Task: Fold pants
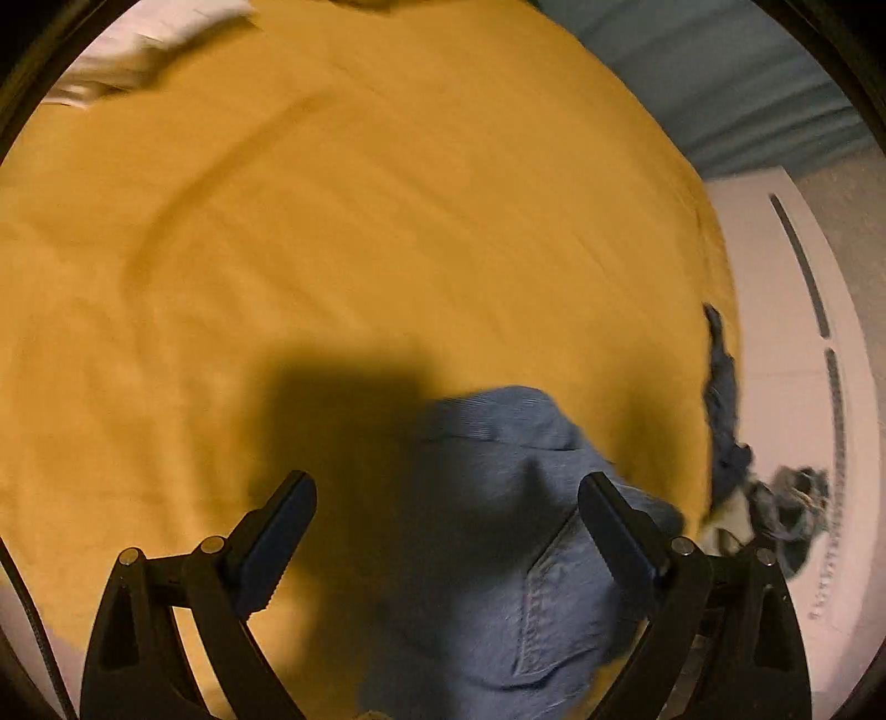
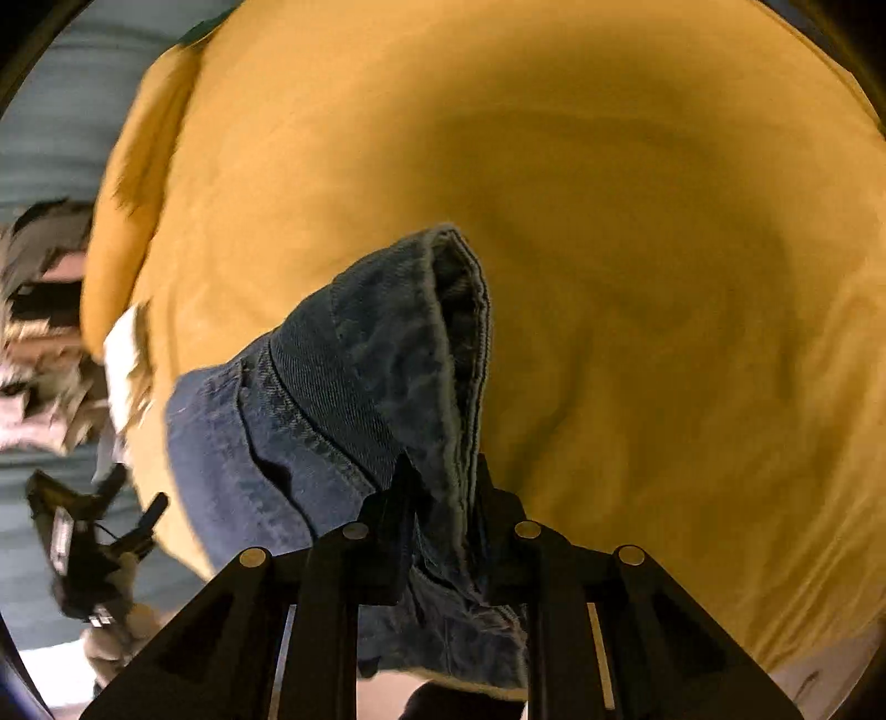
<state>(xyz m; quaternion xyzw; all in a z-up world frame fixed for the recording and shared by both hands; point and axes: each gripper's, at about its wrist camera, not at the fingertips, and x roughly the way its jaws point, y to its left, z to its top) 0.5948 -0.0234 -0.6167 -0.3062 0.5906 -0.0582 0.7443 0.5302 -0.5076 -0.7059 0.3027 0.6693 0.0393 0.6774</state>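
Blue denim pants (image 1: 515, 526) lie on a mustard-yellow sheet (image 1: 332, 232), with a back pocket showing between the fingers of my left gripper (image 1: 443, 498). That gripper is open and hovers just above the denim, holding nothing. In the right wrist view my right gripper (image 2: 443, 482) is shut on a bunched fold of the pants (image 2: 387, 354) and lifts it, with the hem edge standing up over the yellow sheet (image 2: 664, 277). The left gripper (image 2: 94, 548) shows at the lower left of that view. The rest of the pants is hidden below both views.
A white appliance or cabinet (image 1: 786, 343) stands beside the bed's right edge. White bedding (image 1: 138, 50) lies at the far left corner. Dark clothing (image 1: 725, 404) hangs over the right edge. Blue-grey floor (image 2: 50, 111) lies past the sheet's edge.
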